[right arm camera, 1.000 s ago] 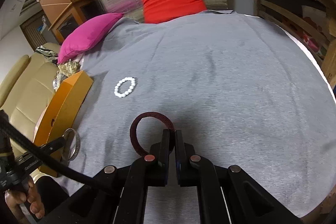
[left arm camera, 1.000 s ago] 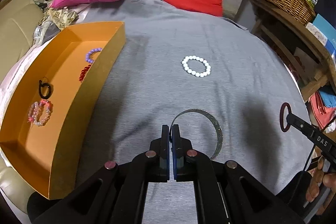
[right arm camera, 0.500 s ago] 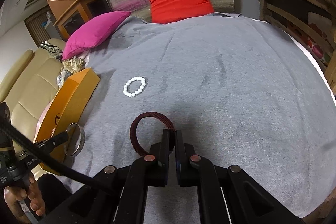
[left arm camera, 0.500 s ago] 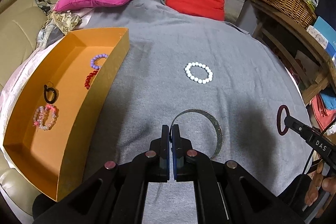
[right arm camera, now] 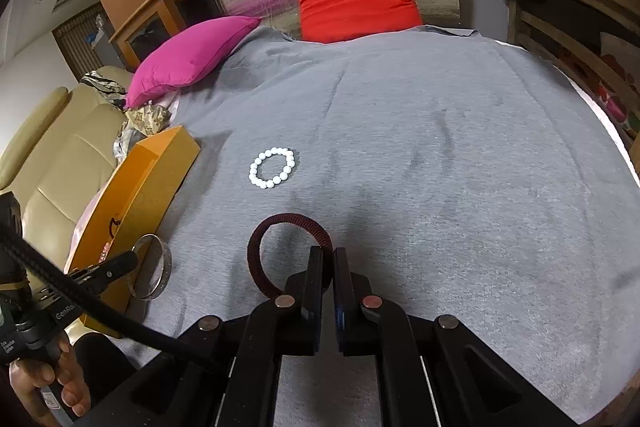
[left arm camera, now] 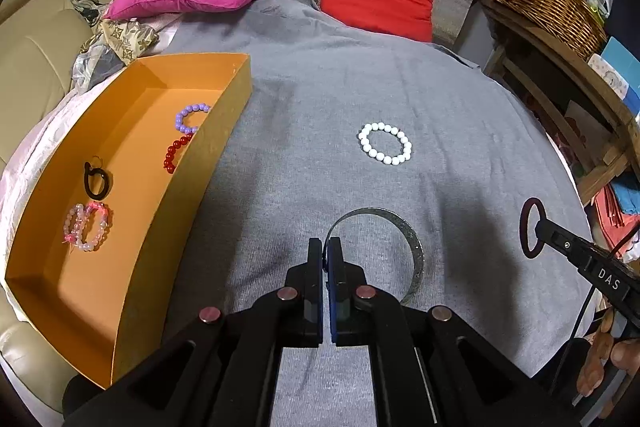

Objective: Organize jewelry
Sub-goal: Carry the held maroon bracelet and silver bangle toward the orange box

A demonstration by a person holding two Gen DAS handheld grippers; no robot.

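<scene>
Meanwhile, in the left wrist view the orange box (left arm camera: 208,163) has slid rightward, nearer the left hand-held gripper (left arm camera: 328,259), which pinches the silver bangle (left arm camera: 414,251) at lower centre. The right hand-held gripper (right arm camera: 329,267) clamps the dark red ring (right arm camera: 280,223); the white bead bracelet (left arm camera: 385,143) lies on the grey bed cover (left arm camera: 320,107), so both drops look close.
</scene>
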